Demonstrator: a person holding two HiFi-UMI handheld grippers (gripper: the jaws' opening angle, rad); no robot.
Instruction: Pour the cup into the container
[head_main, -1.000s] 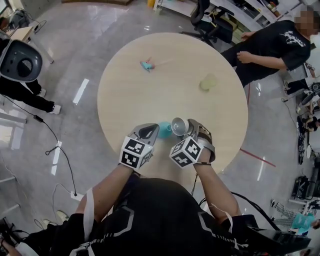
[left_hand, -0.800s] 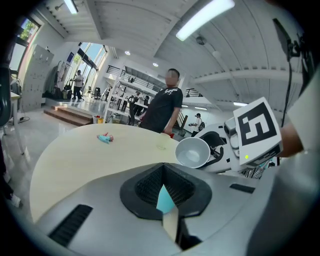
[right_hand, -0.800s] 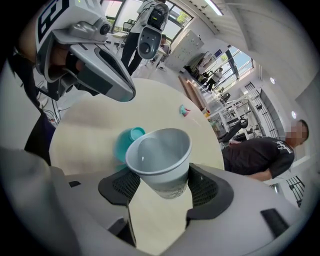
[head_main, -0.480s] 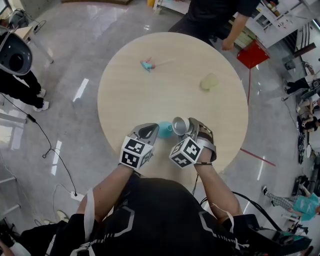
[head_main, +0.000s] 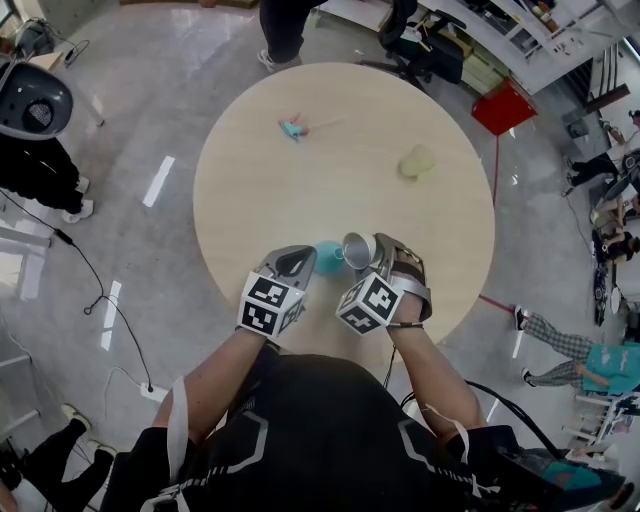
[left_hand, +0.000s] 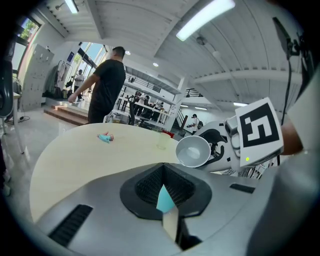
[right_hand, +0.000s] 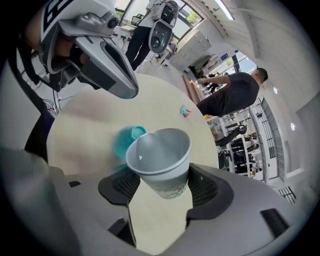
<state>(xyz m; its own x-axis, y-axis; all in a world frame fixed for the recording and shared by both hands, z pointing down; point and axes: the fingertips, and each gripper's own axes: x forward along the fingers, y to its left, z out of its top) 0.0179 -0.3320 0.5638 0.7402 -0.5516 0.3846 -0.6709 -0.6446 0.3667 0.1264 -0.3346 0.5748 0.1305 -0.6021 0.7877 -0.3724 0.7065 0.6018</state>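
At the near edge of the round table (head_main: 340, 170): clamps the left gripper (head_main: 303, 263) narrowly on the teal container (head_main: 328, 257), with a teal sliver pinched between the pads. Just to its right, holds the grey cup (head_main: 357, 250) in the right gripper (head_main: 375, 258), jaws wide round its body, tilted with the mouth toward the container. Toward the far edge: a small teal toy (head_main: 293, 129) at left, a pale green lump (head_main: 416, 163) at right, well apart.
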